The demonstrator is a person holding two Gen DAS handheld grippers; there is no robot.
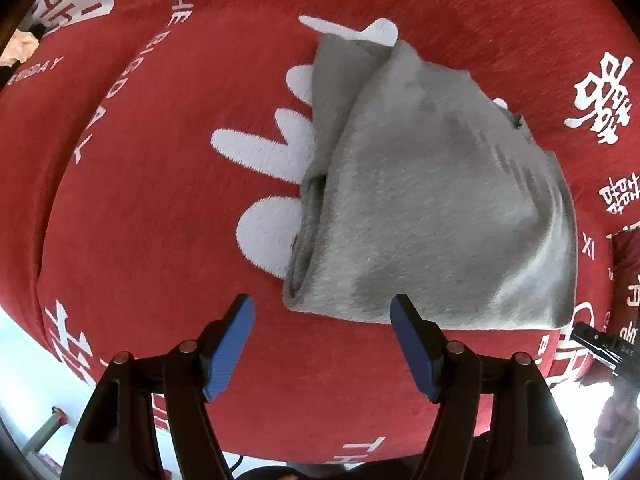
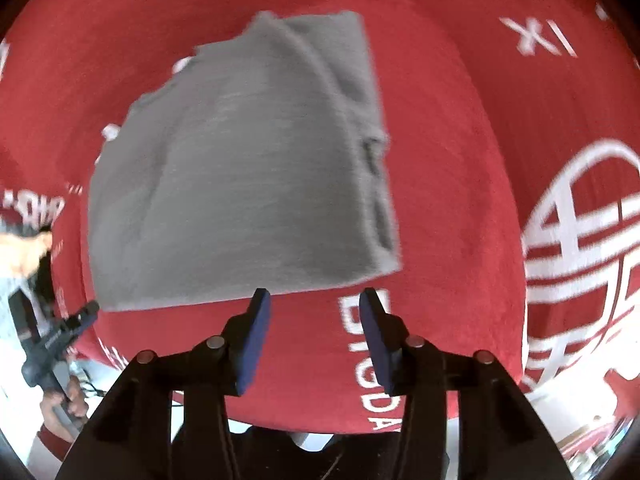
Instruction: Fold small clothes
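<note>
A small grey garment [image 1: 432, 208] lies folded in layers on a red cloth-covered surface [image 1: 160, 208]; it also shows in the right wrist view [image 2: 248, 176]. My left gripper [image 1: 322, 308] is open and empty, its blue pads [image 1: 232, 344] just short of the garment's near edge. My right gripper [image 2: 314, 300] is open and empty, hovering at the garment's near edge on the other side. The tip of the right gripper [image 1: 600, 344] shows at the left wrist view's right edge, and the left gripper [image 2: 60, 340] shows at the right wrist view's left edge.
The red cloth carries white letters and figures [image 1: 276, 160]. Its near edge [image 1: 280, 456] drops off just behind my left gripper. A crumpled pale cloth [image 1: 20, 46] lies at the far left. A red cushion [image 1: 628, 272] sits at the right.
</note>
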